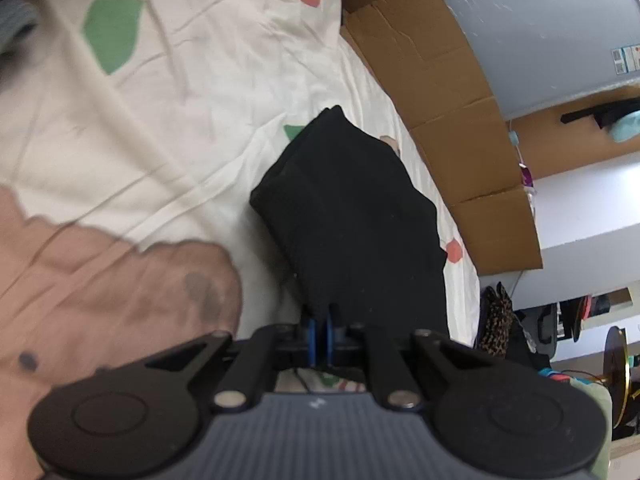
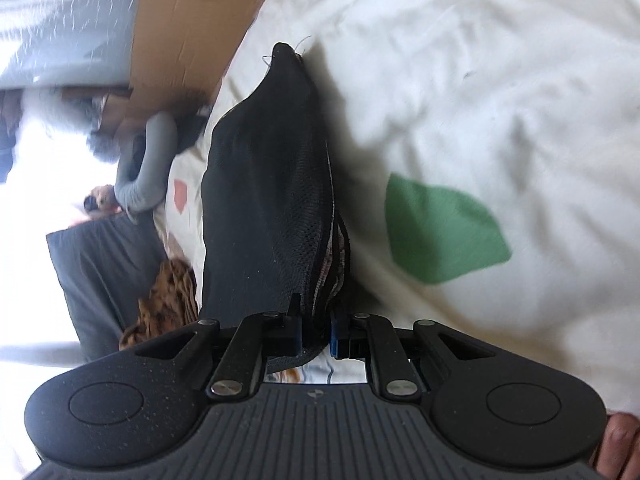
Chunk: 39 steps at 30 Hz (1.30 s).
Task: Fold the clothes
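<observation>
A single black garment (image 1: 352, 216), already folded into a thick bundle, is held between the two grippers above a white bedsheet (image 1: 180, 120) printed with green and coral patches. The left gripper (image 1: 320, 332) is clenched tight on one edge of the cloth, its blue pads almost meeting, and the right gripper (image 2: 316, 332) is clamped on another edge, where several layers and a strip of lighter lining are seen bunched between the jaws. In the right wrist view the bundle hangs forward from the jaws, with its far tip close to the sheet (whether it touches cannot be told). The fold could be lost from here: if the inner layers are gripped less firmly than the outer ones, they may slide out under their own weight, and a pull of the two grippers away from each other would open the bundle again. A dragging tip could also catch on the wrinkled sheet and be turned under. Counted: one black garment held, two grippers, one sheet, one flattened cardboard panel (image 1: 448, 92) along the bed's edge, one pink garment (image 1: 100, 288) lying near the left gripper, and one leopard-print item (image 2: 168, 300) beyond the bed.
</observation>
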Tool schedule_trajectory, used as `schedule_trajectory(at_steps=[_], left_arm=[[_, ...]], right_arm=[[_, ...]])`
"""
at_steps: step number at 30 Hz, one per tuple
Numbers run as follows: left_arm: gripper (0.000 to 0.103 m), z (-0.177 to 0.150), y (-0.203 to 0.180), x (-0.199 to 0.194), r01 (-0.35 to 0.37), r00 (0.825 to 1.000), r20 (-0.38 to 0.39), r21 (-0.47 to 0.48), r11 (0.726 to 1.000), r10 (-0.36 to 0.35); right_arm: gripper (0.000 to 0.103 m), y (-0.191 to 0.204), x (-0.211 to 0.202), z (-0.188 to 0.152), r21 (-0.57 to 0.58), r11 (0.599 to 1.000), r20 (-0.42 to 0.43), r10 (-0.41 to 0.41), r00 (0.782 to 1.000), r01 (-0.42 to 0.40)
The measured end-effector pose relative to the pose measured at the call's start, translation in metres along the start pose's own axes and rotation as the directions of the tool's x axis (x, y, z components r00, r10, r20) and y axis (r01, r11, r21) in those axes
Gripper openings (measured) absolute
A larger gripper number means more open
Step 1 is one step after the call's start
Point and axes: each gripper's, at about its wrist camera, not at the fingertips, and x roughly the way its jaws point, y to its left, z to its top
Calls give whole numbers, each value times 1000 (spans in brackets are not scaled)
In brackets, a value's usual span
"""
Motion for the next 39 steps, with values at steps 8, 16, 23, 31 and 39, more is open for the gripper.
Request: schedule_trajectory(at_steps=[8, 16, 23, 31, 39], left_arm=[[5, -21, 0, -16, -21, 1000, -16, -33, 999, 20], [5, -36, -22, -12, -15, 990, -137, 7, 1000, 16], [6, -54, -42, 5, 23, 969, -246, 29, 999, -15], [2, -82, -59, 25, 57, 917, -399, 83, 995, -19], [0, -105, -60, 37, 83, 883, -468, 89, 993, -31]], right_arm=[[10, 22, -4, -7, -108, 994, -63, -15, 998, 8], [9, 30, -23, 9, -178, 983, -42, -48, 998, 40], [9, 40, -34, 40, -253, 964, -5, -90, 996, 86], [9, 49, -44, 66, -280, 952, 57, -110, 992, 121], [9, 51, -38, 91, -322, 930, 86, -157, 984, 176]])
